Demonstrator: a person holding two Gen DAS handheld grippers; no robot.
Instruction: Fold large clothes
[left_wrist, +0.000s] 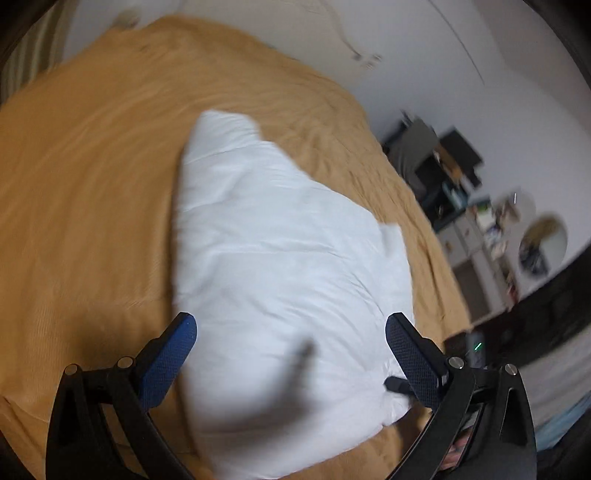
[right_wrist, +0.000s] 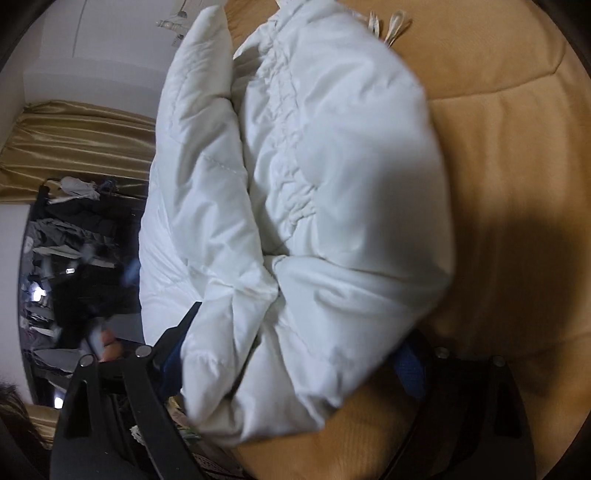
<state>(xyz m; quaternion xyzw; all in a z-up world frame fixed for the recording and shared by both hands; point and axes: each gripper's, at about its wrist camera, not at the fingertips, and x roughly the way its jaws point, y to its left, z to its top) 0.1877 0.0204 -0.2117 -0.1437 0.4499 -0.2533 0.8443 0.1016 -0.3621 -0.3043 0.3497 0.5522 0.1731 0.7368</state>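
On a tan bed cover (left_wrist: 92, 177), a white padded coat (left_wrist: 280, 266) lies mostly folded; left gripper (left_wrist: 291, 354) spread and empty, right gripper (right_wrist: 295, 354) spread around its edge, squeezing nothing.

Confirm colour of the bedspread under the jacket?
Plain mustard-tan bedspread; clearest in the left wrist view.

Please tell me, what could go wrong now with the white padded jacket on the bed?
The white padded jacket is puffy, so its folded sleeve may spring open. The right gripper straddles its bulky edge and could drag it across the tan bedcover. The left gripper hangs open above, holding nothing down.
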